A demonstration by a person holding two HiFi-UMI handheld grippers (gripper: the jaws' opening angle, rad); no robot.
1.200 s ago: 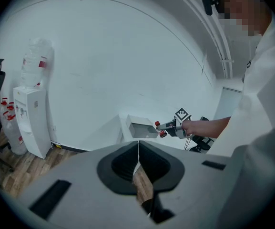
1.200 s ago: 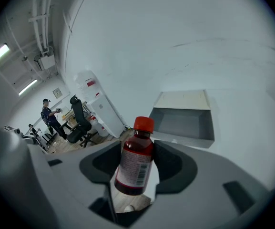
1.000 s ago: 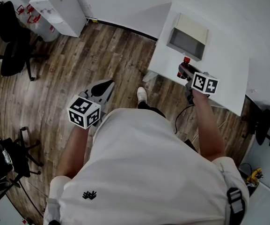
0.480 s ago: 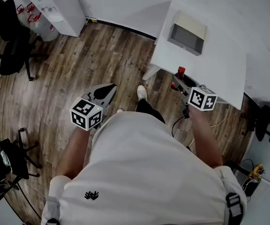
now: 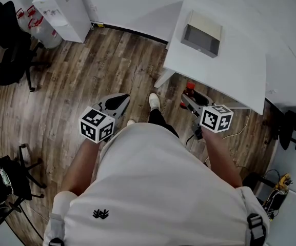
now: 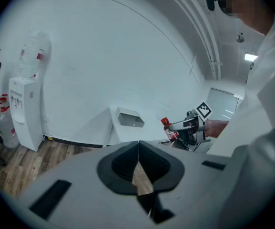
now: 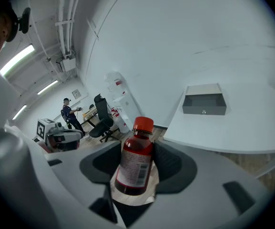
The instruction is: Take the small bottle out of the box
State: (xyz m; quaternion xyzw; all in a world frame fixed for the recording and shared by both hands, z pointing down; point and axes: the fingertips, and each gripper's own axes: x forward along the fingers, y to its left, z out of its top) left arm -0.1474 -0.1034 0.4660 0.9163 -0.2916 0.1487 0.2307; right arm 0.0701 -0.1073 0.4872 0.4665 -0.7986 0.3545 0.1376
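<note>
Pulled back off the white surface (image 5: pixel 240 70) since a second ago, the small bottle (image 5: pixel 189 89) now hangs over the wood floor (image 5: pixel 86 76) at centre right of the head view, with the right tool (image 7: pixel 137 151) clamped on its body. The grey box (image 5: pixel 202 33) sits well behind on the surface. The left tool (image 6: pixel 138 163) is closed and empty, likely just kept aside.

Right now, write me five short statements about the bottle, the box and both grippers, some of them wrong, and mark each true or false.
1. The right gripper holds the bottle. True.
2. The bottle lies in the box. False: it is out of the box, in the right gripper.
3. The left gripper is shut and empty. True.
4. The bottle's cap is blue. False: it is red.
5. The box stands on the floor. False: it stands on the table.
</note>
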